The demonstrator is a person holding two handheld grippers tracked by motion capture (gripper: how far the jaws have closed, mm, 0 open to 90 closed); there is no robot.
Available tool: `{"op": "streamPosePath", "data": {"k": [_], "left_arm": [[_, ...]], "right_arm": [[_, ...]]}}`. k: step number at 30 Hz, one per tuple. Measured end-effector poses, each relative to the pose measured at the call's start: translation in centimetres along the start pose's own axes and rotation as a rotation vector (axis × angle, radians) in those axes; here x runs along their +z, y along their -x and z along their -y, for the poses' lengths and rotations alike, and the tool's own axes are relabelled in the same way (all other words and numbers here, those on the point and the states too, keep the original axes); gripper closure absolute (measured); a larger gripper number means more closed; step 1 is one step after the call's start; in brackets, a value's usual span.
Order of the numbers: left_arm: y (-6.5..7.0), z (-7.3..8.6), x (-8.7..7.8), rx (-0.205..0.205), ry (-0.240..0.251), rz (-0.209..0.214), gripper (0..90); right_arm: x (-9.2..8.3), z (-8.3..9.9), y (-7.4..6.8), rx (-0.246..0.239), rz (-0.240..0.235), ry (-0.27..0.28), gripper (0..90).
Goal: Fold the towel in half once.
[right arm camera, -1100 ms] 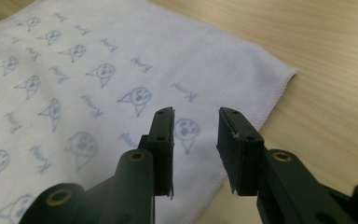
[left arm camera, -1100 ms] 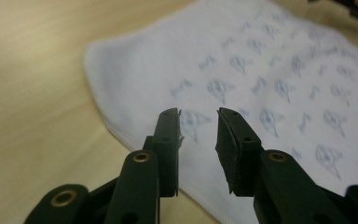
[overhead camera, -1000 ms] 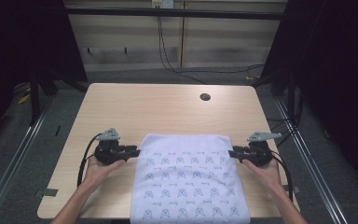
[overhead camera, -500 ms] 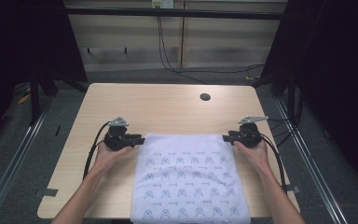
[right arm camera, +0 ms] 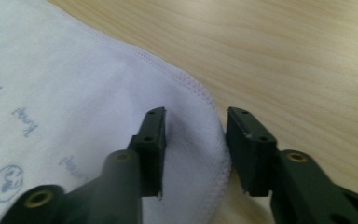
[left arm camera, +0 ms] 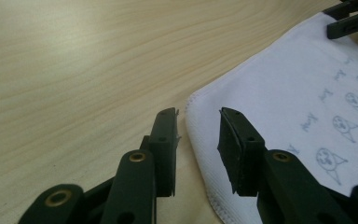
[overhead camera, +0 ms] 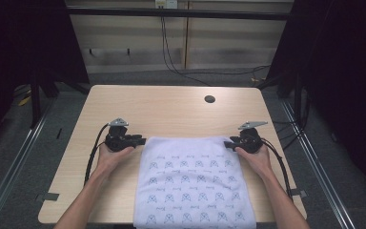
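The wooden table [overhead camera: 171, 114] is carrying a white printed towel [overhead camera: 195, 186], which is lying flat and hanging over the near edge. The left gripper [left arm camera: 198, 135] and right gripper [right arm camera: 193, 135] are sitting at its far corners, jaws parted, holding nothing. If closing too shallow, I think the hem could slip out.

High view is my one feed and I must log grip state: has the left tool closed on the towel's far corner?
Observer: No. The left tool is open, its jaws straddling the towel corner's hem.
Operator: And the right tool?
Observer: The right tool is open too, with the stitched corner edge between its jaws.
Operator: Is either corner lifted?
Observer: Both seem to lie flat on the table.
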State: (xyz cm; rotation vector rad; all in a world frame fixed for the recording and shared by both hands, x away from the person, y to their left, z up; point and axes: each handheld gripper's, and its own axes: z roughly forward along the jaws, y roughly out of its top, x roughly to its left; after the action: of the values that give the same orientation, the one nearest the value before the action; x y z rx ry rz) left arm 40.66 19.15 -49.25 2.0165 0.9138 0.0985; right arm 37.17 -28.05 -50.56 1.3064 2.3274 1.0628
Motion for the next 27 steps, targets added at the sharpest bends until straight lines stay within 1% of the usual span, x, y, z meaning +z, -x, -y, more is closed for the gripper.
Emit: {"op": "streamPosePath", "data": {"k": [1,2,3,4,5,6,7,9,10,12,13,14,15,16,17,18,19,21,22,23,24,26,27], "left_arm": [[0.1,0.0,0.1,-0.001,-0.004,0.000,66.6],[0.1,0.1,0.3,0.003,-0.012,0.007,65.4],[0.2,0.1,0.4,0.004,-0.015,0.003,64.6],[0.2,0.2,0.5,-0.002,-0.003,-0.012,63.9],[0.2,0.4,0.6,-0.011,-0.002,0.004,62.4],[0.3,0.4,0.9,-0.009,-0.013,0.009,61.8],[0.5,0.4,1.1,0.007,-0.030,-0.005,61.1],[0.6,0.5,1.3,0.000,-0.030,0.005,60.4],[0.6,0.5,1.3,0.001,-0.038,0.003,60.3],[0.7,0.7,1.6,0.001,-0.051,0.004,59.9],[0.7,0.7,1.7,0.011,-0.061,-0.001,59.5],[0.7,0.7,1.8,0.019,-0.064,-0.003,59.3],[0.6,0.7,1.8,0.011,-0.061,-0.002,59.4],[0.5,0.8,1.8,0.011,-0.057,0.006,59.4],[0.6,0.8,1.9,0.015,-0.055,0.002,59.9],[0.5,0.8,1.8,0.026,-0.062,0.010,62.7],[0.6,0.8,1.9,0.022,-0.062,0.030,65.4],[0.9,0.9,2.1,0.034,-0.068,0.052,70.0],[1.1,0.8,2.1,0.049,-0.075,0.053,71.6],[1.3,0.8,2.2,0.054,-0.084,0.058,74.5],[1.4,0.8,2.3,0.056,-0.093,0.076,78.9],[1.4,0.8,2.3,0.059,-0.104,0.078,85.2],[1.4,0.7,2.1,0.059,-0.107,0.078,86.5]], "right_arm": [[0.0,0.0,-0.1,-0.003,-0.009,0.002,66.3],[0.0,0.0,-0.1,-0.002,-0.006,0.002,71.4],[0.0,0.0,-0.1,0.003,-0.026,-0.002,77.7],[0.0,0.0,-0.1,0.007,-0.035,-0.003,80.0],[0.1,0.1,-0.1,0.012,-0.033,0.008,82.3],[0.0,0.1,-0.2,0.022,-0.033,0.003,83.6],[0.0,0.1,-0.3,0.030,-0.030,0.005,84.3],[-0.2,0.1,-0.6,0.030,-0.032,0.014,85.2],[-0.4,0.0,-0.6,0.024,-0.036,0.025,85.4],[-0.7,0.0,-0.6,0.032,-0.049,0.037,85.7],[-0.8,0.1,-0.5,0.038,-0.051,0.042,85.7],[-0.8,0.2,-0.4,0.043,-0.052,0.043,85.7],[-0.8,0.2,-0.3,0.046,-0.057,0.041,85.7],[-0.9,0.2,-0.3,0.045,-0.055,0.042,85.7],[-0.9,0.2,-0.2,0.050,-0.057,0.047,85.7],[-1.0,0.2,-0.2,0.054,-0.059,0.048,85.7],[-1.0,0.3,-0.2,0.053,-0.060,0.051,85.6],[-0.9,0.3,-0.2,0.053,-0.061,0.047,85.6],[-0.9,0.3,-0.2,0.054,-0.061,0.047,85.6],[-0.9,0.3,-0.3,0.055,-0.064,0.046,85.6],[-0.9,0.2,-0.3,0.055,-0.067,0.046,85.6],[-1.0,0.1,-0.4,0.054,-0.075,0.047,85.7],[-1.0,0.1,-0.4,0.055,-0.078,0.050,85.7]]}}
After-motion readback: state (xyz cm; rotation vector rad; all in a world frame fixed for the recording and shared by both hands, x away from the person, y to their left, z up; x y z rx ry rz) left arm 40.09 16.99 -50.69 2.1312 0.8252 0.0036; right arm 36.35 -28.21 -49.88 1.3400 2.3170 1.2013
